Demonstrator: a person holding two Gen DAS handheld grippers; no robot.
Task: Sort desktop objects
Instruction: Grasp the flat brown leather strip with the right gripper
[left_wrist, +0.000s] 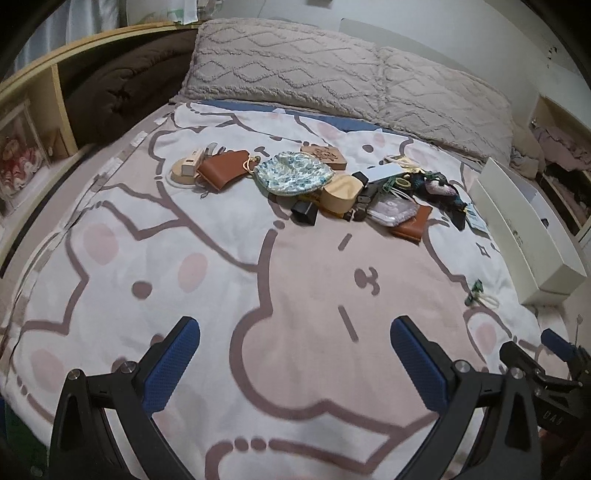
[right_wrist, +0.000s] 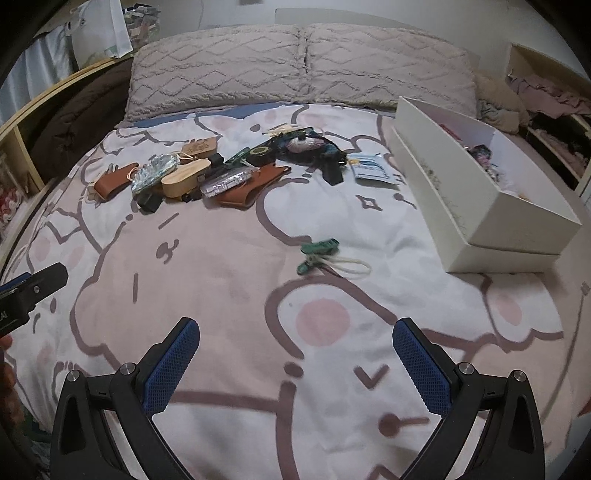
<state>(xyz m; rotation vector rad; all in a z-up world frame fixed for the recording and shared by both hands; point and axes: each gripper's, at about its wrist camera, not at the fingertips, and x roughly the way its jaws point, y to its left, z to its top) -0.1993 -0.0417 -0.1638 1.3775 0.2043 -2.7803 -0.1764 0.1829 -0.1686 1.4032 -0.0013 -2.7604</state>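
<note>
Left gripper (left_wrist: 295, 363), fingers spread wide and empty, hovering over the cartoon-print blanket (left_wrist: 207, 266); right gripper (right_wrist: 295, 363) likewise released, nothing between its blue pads (right_wrist: 171, 369). In the left wrist view the right gripper's tip shows at 4 o'clock; in the right wrist view the left gripper's black body enters at 9 o'clock.

Task objects lie in a loose cluster on the blanket toward 12 o'clock, short of the two quilted pillows (right_wrist: 295, 62). Within the cluster: a brown leather pouch (left_wrist: 221, 170) at its 9 o'clock end, a blue-and-white patterned fabric pouch (left_wrist: 295, 173) at centre, an oval wooden box (left_wrist: 341, 194) touching it, a small black cube (left_wrist: 304, 212) just beside the box, a clear plastic case (right_wrist: 229, 181) resting on a second brown leather piece (right_wrist: 251, 192), and a dark tangle of cords and fabric (right_wrist: 310, 146) toward 1 o'clock.

A pair of green clips with a pale loop (right_wrist: 325, 256) lies apart from the cluster, near the centre of the right wrist view. A white open box (right_wrist: 480, 192) sits at 2 o'clock, some items inside; their kind cannot be told.
</note>
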